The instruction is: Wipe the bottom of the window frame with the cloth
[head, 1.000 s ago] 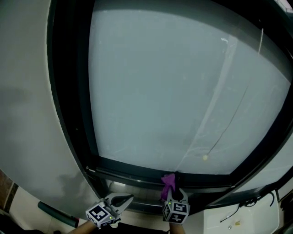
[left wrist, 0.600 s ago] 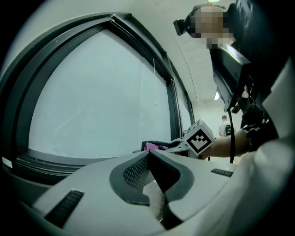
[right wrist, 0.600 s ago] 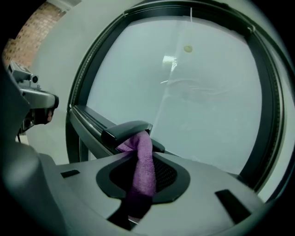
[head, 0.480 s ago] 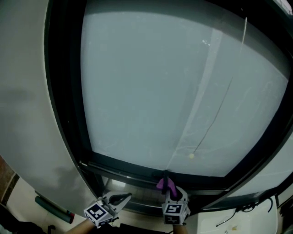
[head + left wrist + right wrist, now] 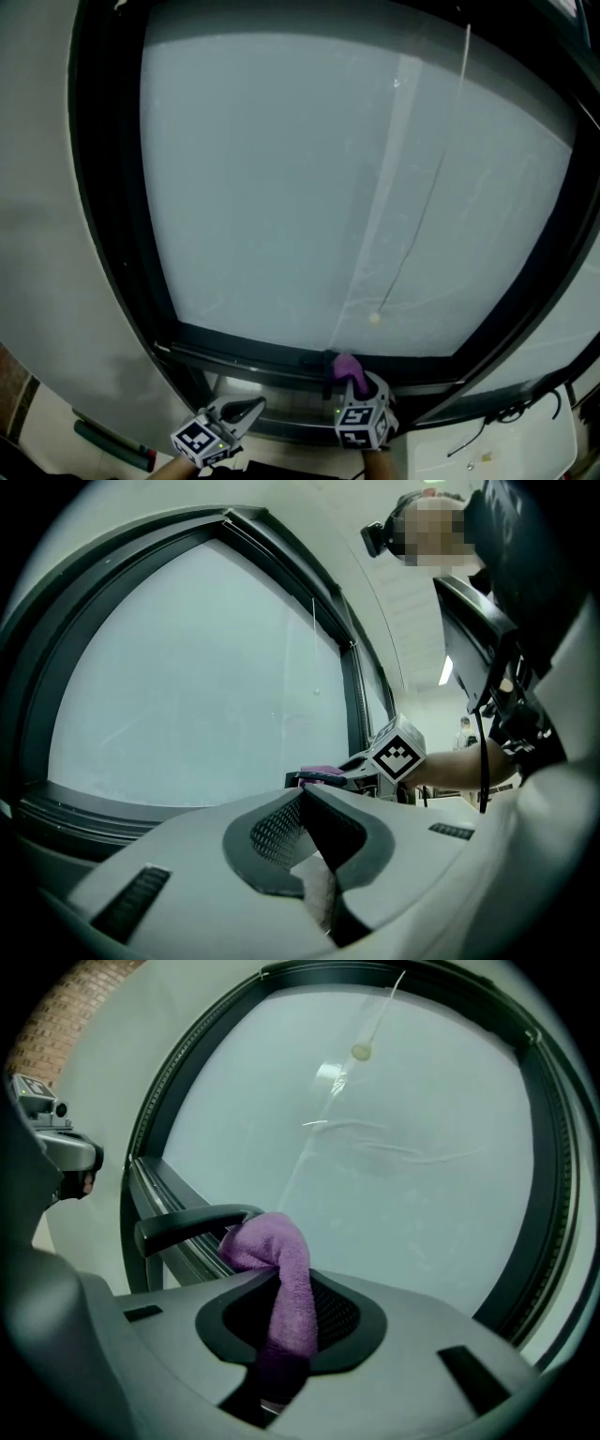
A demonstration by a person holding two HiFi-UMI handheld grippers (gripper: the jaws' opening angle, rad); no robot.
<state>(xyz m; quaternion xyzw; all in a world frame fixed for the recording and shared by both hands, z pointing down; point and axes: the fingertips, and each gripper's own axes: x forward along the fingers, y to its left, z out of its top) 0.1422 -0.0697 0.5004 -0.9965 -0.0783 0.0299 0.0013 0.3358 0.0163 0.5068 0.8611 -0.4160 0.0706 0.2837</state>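
Note:
A purple cloth (image 5: 349, 367) sticks out of my right gripper (image 5: 351, 378), which is shut on it and holds it against the dark bottom rail of the window frame (image 5: 246, 352). In the right gripper view the cloth (image 5: 283, 1274) hangs between the jaws, its bunched tip beside a dark lever handle (image 5: 187, 1223) on the frame. My left gripper (image 5: 249, 409) sits lower left of the right one, shut and empty, below the rail. In the left gripper view its jaws (image 5: 302, 797) meet, and the right gripper's marker cube (image 5: 397, 753) shows beyond them.
Frosted glass (image 5: 309, 187) fills the frame, with a blind cord ending in a bead (image 5: 375, 319). A pale wall (image 5: 42, 244) lies left. A dark green rod (image 5: 112, 443) lies lower left, a white box (image 5: 487, 455) and cable (image 5: 520, 411) lower right.
My right gripper has slid the cloth to the right along the bottom rail, closer to the cord's bead. The left gripper has stayed put, still shut.

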